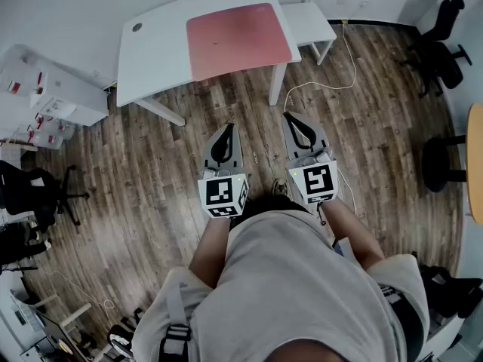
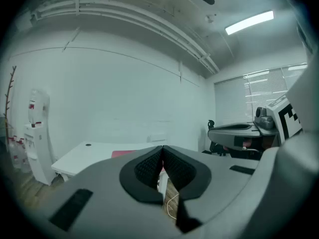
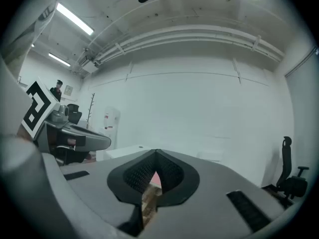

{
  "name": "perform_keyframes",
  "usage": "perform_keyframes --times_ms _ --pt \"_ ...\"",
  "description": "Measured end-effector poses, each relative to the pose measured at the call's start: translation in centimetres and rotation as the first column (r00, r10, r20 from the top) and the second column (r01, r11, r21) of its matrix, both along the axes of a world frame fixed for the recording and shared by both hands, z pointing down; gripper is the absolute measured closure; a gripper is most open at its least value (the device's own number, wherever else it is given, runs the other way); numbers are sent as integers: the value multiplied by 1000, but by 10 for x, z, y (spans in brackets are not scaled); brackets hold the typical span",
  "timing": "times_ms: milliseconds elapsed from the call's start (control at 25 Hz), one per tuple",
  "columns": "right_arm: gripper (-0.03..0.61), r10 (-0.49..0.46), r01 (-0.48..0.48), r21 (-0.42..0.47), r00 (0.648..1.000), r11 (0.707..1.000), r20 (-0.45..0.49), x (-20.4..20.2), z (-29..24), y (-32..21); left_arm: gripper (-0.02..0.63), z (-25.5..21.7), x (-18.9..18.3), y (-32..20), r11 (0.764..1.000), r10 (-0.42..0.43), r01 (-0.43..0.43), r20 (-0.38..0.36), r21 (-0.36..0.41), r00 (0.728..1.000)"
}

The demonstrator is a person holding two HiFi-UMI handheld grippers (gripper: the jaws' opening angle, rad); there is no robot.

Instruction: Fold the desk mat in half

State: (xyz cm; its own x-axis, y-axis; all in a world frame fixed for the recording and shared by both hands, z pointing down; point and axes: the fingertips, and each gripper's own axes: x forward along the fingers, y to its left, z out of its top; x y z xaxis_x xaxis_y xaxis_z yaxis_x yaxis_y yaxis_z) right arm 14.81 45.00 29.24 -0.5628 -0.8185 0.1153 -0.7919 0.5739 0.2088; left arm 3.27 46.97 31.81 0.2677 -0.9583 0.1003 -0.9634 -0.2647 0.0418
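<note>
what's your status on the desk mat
Left gripper and right gripper shut, empty, short of the table. Desk mat flat, unfolded. Cable on floor by table.

A pale short-sleeved shirt covers the person, whose grey left tool and right tool carry black ribbed pads and black-and-white marker cubes.

Desk mat flat on the right half of the desk. Just right of the desk, a side table. Nearer, over the floor, left gripper and right gripper side by side, well apart from the desk. Office chair at far right.
</note>
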Motion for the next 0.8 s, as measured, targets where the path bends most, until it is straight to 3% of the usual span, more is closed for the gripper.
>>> perform_keyframes --times_ms 440,800 --pt "538 17 -17 17 999 1000 -43 -47 6 11 601 16 -47 12 998 46 -45 23 -39 999" --pt "537 79 -73 47 984 996 -158 -73 24 17 601 38 -92 19 993 102 -99 40 -70 994"
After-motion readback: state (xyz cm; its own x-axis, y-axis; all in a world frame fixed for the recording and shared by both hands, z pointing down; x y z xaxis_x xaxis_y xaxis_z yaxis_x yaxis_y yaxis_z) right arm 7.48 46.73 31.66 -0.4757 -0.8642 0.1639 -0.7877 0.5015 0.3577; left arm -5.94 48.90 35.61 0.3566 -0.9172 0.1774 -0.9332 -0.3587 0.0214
